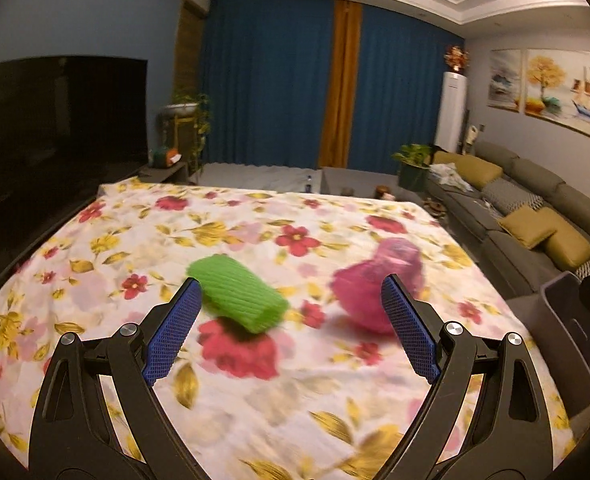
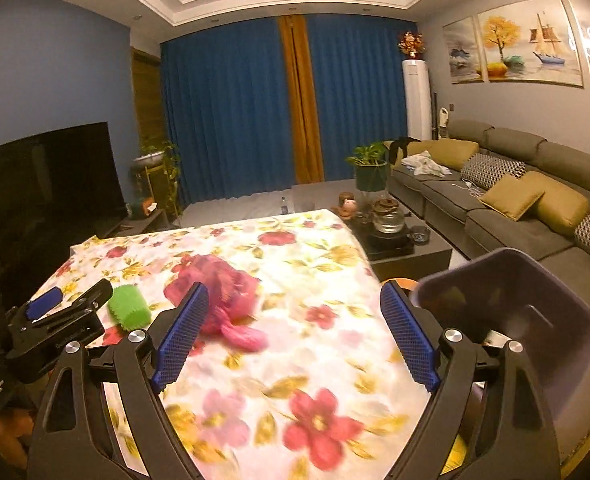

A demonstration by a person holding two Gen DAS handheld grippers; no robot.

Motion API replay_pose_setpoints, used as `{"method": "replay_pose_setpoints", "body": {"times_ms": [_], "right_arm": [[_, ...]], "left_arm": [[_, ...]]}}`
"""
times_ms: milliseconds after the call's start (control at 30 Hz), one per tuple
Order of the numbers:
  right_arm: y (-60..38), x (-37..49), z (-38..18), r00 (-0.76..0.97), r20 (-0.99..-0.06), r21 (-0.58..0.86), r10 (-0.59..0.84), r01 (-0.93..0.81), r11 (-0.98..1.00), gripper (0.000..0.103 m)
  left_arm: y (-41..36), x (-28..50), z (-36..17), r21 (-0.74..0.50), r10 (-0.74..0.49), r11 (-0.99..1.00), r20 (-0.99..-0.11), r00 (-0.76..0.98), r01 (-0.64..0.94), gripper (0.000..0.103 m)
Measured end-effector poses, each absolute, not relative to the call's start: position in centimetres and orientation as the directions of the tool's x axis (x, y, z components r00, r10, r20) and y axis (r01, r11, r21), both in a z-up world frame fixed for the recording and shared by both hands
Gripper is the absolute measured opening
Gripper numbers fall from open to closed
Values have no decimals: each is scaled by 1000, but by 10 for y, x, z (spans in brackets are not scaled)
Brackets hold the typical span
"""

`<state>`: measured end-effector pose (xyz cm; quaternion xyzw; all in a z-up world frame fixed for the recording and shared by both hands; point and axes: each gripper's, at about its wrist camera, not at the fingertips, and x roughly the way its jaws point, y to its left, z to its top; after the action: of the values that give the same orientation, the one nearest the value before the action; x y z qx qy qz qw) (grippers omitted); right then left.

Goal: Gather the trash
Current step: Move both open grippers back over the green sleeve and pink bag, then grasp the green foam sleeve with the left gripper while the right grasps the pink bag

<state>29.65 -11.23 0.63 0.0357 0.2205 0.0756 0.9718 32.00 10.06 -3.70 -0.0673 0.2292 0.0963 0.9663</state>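
Trash, a ribbed green foam sleeve (image 1: 239,298) and a crumpled pink mesh wad (image 1: 375,280), lies on the flowered cloth (image 1: 255,400) beyond both wide-open, empty grippers, left (image 1: 291,324) and right (image 2: 295,332), near a grey plastic bin (image 2: 535,304).

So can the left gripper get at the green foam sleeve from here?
Probably yes. The left gripper is open, the green foam sleeve lies on the flowered cloth just ahead between its fingers, with nothing in the way.

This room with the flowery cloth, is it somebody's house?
Most likely yes, a living room in a home. A long grey sofa with cushions runs along one wall, a big dark television faces it, and blue curtains cover the far window.
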Motion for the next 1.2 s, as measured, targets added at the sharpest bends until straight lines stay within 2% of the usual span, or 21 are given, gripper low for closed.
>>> {"method": "replay_pose_setpoints", "body": {"times_ms": [267, 533, 800, 900, 1000, 1033, 1067, 1100, 1133, 1200], "right_arm": [[-63, 353, -16, 865, -468, 91, 179, -154, 984, 85], [-16, 396, -41, 848, -493, 87, 195, -176, 981, 85], [-2, 421, -55, 826, -528, 97, 198, -173, 980, 85], [1, 425, -61, 816, -541, 90, 203, -184, 979, 78], [4, 427, -65, 800, -559, 86, 220, -208, 974, 67], [4, 428, -65, 798, -561, 87, 222, -210, 974, 61], [4, 428, -66, 793, -566, 88, 224, -213, 973, 51], [3, 430, -67, 782, -579, 93, 232, -219, 971, 47], [3, 432, -69, 774, -587, 102, 239, -222, 970, 37], [-1, 434, -71, 760, -595, 134, 261, -226, 965, 27]], "left_arm": [[138, 332, -49, -157, 174, 949, -464, 868, -274, 89], [154, 330, -55, -158, 221, 936, -435, 873, -316, 89], [163, 333, -63, -185, 226, 922, -454, 862, -340, 89], [161, 334, -67, -178, 227, 924, -461, 858, -340, 89], [159, 336, -68, -173, 225, 925, -467, 855, -338, 89], [159, 337, -69, -173, 223, 926, -468, 855, -336, 89], [158, 337, -70, -172, 221, 927, -470, 855, -334, 89], [157, 337, -70, -169, 220, 928, -470, 855, -332, 89], [155, 337, -71, -163, 220, 930, -471, 854, -330, 89], [152, 337, -72, -151, 223, 933, -472, 853, -327, 89]]}}
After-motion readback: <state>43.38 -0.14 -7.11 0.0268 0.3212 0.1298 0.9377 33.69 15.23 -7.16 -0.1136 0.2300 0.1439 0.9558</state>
